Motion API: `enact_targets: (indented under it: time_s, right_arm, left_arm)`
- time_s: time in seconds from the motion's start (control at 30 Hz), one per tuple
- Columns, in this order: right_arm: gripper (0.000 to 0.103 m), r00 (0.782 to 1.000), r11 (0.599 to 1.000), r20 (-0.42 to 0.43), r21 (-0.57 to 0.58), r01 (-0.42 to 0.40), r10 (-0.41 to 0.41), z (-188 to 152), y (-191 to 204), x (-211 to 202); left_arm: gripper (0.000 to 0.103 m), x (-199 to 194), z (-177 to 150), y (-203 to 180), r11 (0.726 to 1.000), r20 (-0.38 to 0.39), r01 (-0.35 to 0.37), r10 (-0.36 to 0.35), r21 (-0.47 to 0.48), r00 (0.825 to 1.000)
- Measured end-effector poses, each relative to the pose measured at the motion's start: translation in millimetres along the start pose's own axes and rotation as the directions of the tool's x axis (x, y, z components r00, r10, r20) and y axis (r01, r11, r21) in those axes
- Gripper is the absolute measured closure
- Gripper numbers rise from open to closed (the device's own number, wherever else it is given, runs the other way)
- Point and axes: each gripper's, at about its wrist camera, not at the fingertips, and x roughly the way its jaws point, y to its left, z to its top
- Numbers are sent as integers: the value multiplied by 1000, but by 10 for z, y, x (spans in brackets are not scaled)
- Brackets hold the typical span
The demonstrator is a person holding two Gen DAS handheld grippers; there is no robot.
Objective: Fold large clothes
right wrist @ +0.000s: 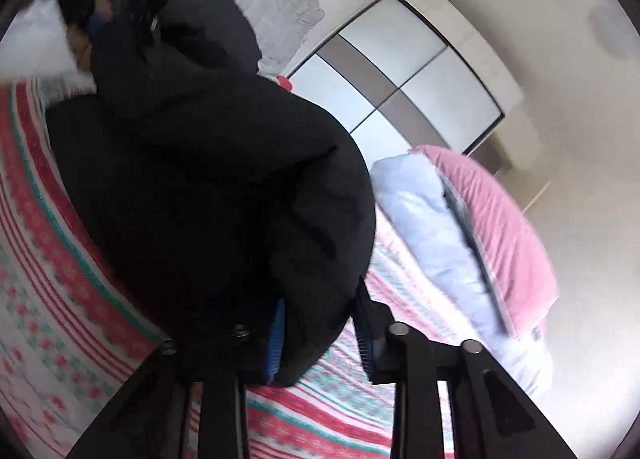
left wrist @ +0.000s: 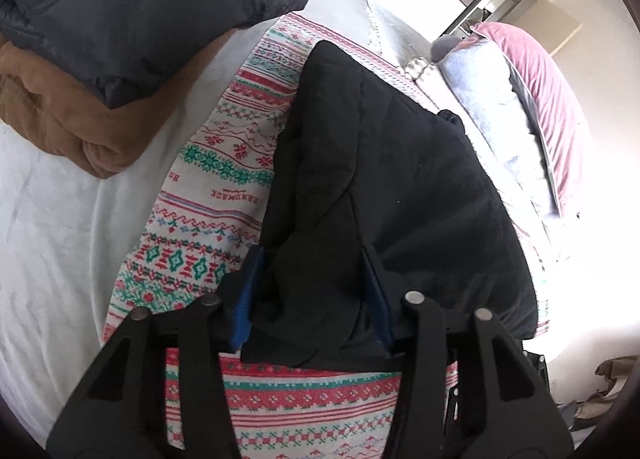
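A large black garment (left wrist: 384, 179) lies on a red, green and white patterned blanket (left wrist: 224, 163) on the bed. My left gripper (left wrist: 312, 299) is shut on the garment's near edge, a bunch of black cloth between its blue pads. In the right wrist view the same black garment (right wrist: 208, 187) rises in a thick fold above the patterned blanket (right wrist: 48, 243). My right gripper (right wrist: 320, 335) is shut on its near edge and holds it lifted. The other gripper shows at the far end of the garment, top left, blurred.
A folded dark navy puffy jacket (left wrist: 152, 3) lies on a folded brown one (left wrist: 68, 107) on the white sheet at left. Light blue and pink pillows (left wrist: 520, 107) stand at the right, also in the right wrist view (right wrist: 472, 227). A wardrobe (right wrist: 400, 71) stands behind.
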Motion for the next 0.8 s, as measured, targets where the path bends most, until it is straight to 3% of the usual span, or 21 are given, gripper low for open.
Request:
enact_targets:
  time_s: [0.13,0.27,0.33,0.8]
  right_arm:
    - [81,999,997,-11,-58,52,-52,-140,-12,6]
    - [82,997,981,1,-176,82,-83,-322,146,35]
    - [83,996,972,7,-219,87,-87,-409,198,43]
    - [83,995,946,11,-309,95,-96,-415,280,-1]
  left_arm:
    - [58,24,-85,-83,999,-9,-26,26,23,1000]
    - [58,186,-242,-211,985,-5,-150,151,86,989]
    - [58,217,-287,-245,977,9,-180,180,115,984]
    - [58,210,-435,-174,978,3,-157,158,136,987]
